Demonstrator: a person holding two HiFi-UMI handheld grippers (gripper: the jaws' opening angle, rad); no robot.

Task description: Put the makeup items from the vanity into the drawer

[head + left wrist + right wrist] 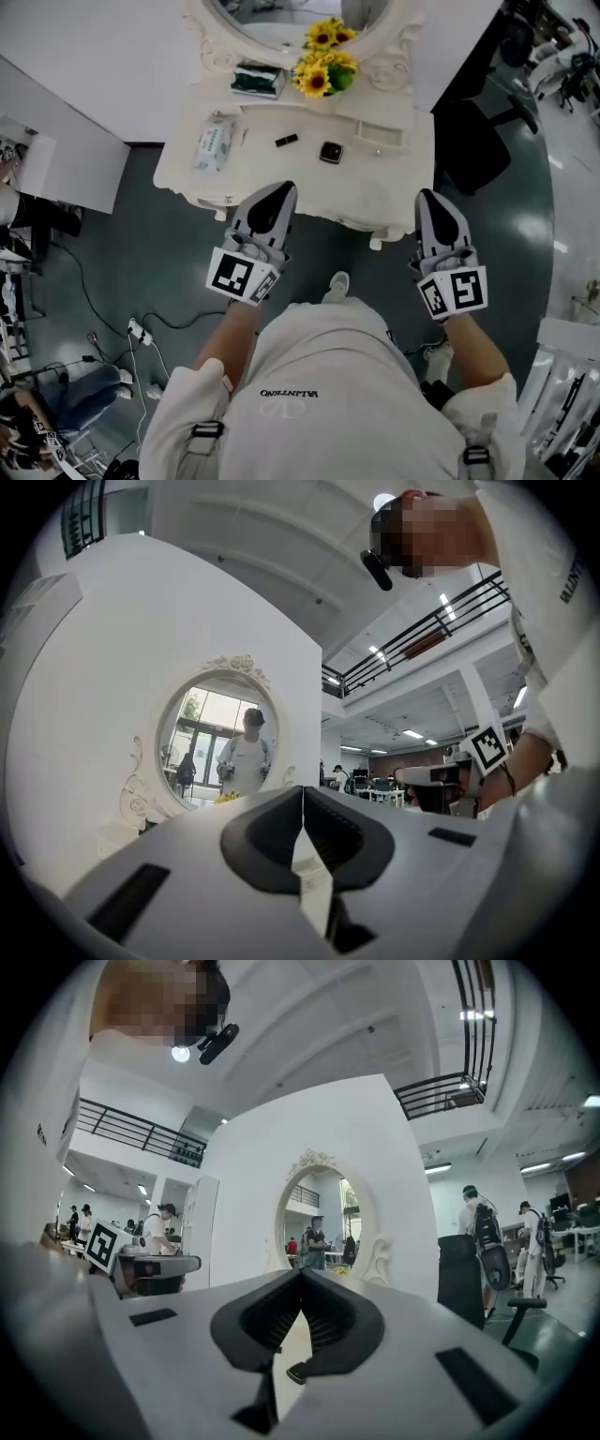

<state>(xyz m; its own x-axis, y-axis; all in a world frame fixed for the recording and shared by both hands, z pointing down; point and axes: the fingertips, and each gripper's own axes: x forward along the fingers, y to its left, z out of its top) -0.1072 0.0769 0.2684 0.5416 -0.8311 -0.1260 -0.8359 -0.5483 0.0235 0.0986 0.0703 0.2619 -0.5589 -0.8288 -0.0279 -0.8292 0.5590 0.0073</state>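
Approach to the ornate white vanity desk (pixel 375 183). The left gripper (pixel 279 192) and right gripper (pixel 429 199) are both clenched and empty, short of the desk's front edge. The small black makeup tube (pixel 286 141) and dark square compact (pixel 330 152) lie on the desk; a gripper should be opened before descent.

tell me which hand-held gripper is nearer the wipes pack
Left. The left hand-held gripper is a little right of and nearer the person than the wipes pack; the right hand-held gripper is far to its right.
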